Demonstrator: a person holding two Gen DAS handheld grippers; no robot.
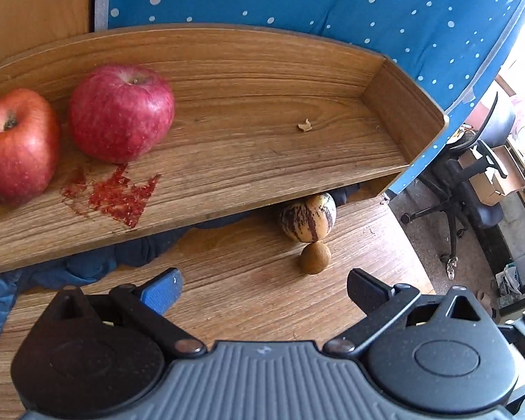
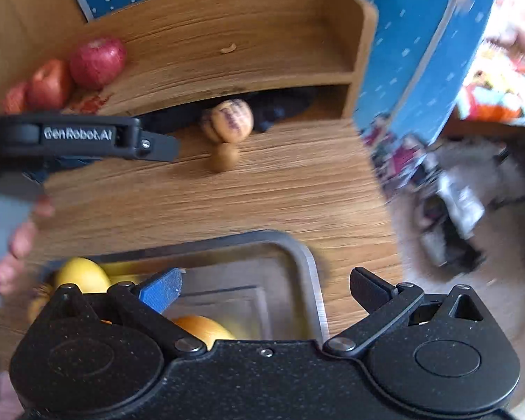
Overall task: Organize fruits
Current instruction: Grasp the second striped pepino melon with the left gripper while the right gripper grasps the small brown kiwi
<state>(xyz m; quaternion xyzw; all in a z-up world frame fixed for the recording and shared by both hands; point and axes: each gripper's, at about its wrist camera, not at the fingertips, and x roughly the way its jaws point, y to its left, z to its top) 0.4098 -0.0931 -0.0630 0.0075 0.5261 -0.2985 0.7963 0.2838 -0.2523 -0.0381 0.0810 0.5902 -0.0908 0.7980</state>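
Wooden shelf (image 1: 227, 80): red apples (image 1: 120, 112). Metal tray (image 2: 308, 273): yellow fruits (image 2: 82, 274). Left gripper (image 1: 264, 290), right gripper (image 2: 266, 288): both spread, empty.

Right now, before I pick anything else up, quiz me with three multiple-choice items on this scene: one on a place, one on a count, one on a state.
1. Where is the striped fruit?
A. in the metal tray
B. on the table, partly under the wooden shelf
C. on the shelf beside the apples

2. How many apples show on the wooden shelf in the right wrist view?
A. one
B. three
C. five

3. How is the left gripper?
A. open, holding nothing
B. shut on an apple
C. shut on the small brown fruit

Key: 1 B, it sits below the shelf's front edge. 2 B, three red apples cluster at its left. 3 A, its fingers stand apart with bare table between.
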